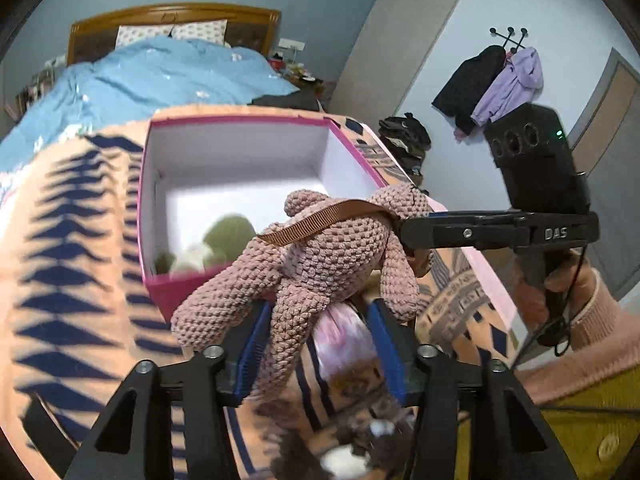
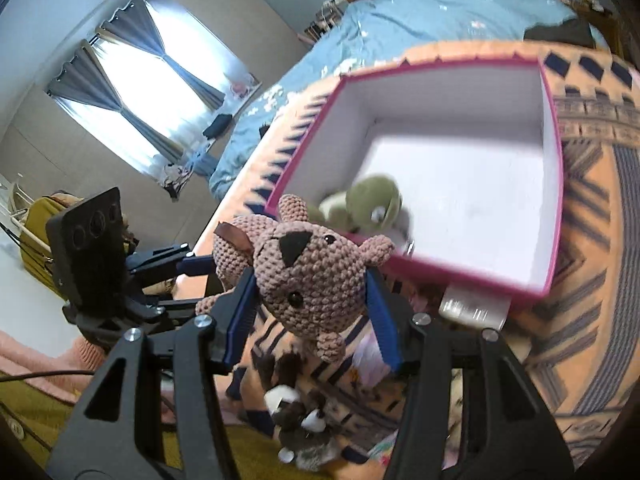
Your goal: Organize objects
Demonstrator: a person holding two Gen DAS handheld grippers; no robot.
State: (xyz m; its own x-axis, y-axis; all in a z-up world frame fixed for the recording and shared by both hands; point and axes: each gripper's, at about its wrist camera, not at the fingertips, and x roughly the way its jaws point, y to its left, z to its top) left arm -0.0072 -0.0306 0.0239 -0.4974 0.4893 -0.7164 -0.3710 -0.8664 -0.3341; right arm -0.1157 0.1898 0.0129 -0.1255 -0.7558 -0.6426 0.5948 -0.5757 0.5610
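A pink crocheted bear [image 1: 320, 264] hangs in the air in front of an open pink box [image 1: 158, 292] with a white inside. My right gripper [image 2: 312, 300] is shut on the bear's head [image 2: 312, 276]. My left gripper [image 1: 320, 344] is wide; one leg of the bear lies against its left pad [image 1: 252, 348], the right pad stands apart. The right gripper's arm also shows in the left wrist view [image 1: 408, 232] at the bear's head. A green plush toy [image 2: 372, 204] lies inside the box [image 2: 472, 276] at its near side.
The box stands on an orange blanket with dark blue patterns [image 1: 68, 280] on a bed with a blue duvet [image 1: 140, 76]. A brown and white plush [image 2: 296, 412] and a pink-white item [image 1: 340, 336] lie below the grippers. Coats hang on a wall rack [image 1: 492, 84].
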